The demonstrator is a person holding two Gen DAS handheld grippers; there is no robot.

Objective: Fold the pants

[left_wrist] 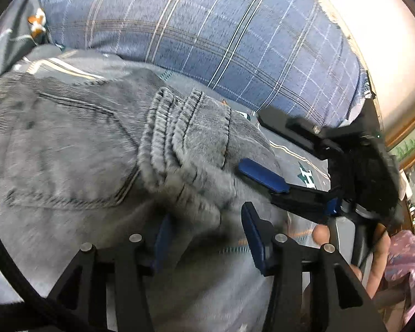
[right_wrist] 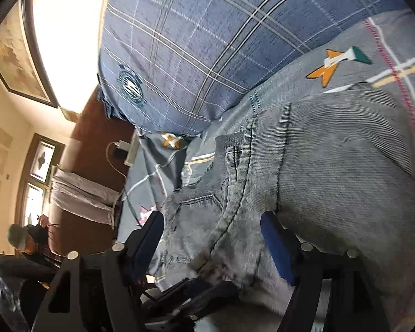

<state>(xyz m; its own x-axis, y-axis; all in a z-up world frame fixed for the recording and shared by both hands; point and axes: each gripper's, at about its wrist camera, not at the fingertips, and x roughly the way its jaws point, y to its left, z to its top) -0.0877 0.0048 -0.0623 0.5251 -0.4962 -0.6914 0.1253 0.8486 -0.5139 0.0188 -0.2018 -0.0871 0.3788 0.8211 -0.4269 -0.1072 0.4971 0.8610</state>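
Your left gripper (left_wrist: 207, 238) and right gripper (right_wrist: 215, 238) both stand open (nothing pinched), the faded grey denim pants (left_wrist: 69, 152) bunched directly between each pair of jaws.

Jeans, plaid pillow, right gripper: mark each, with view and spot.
jeans (left_wrist: 69, 144), left wrist view, on the back pocket panel
plaid pillow (right_wrist: 207, 55), right wrist view, on its blue checked face
right gripper (right_wrist: 211, 244), right wrist view, midway between the blue fingertips
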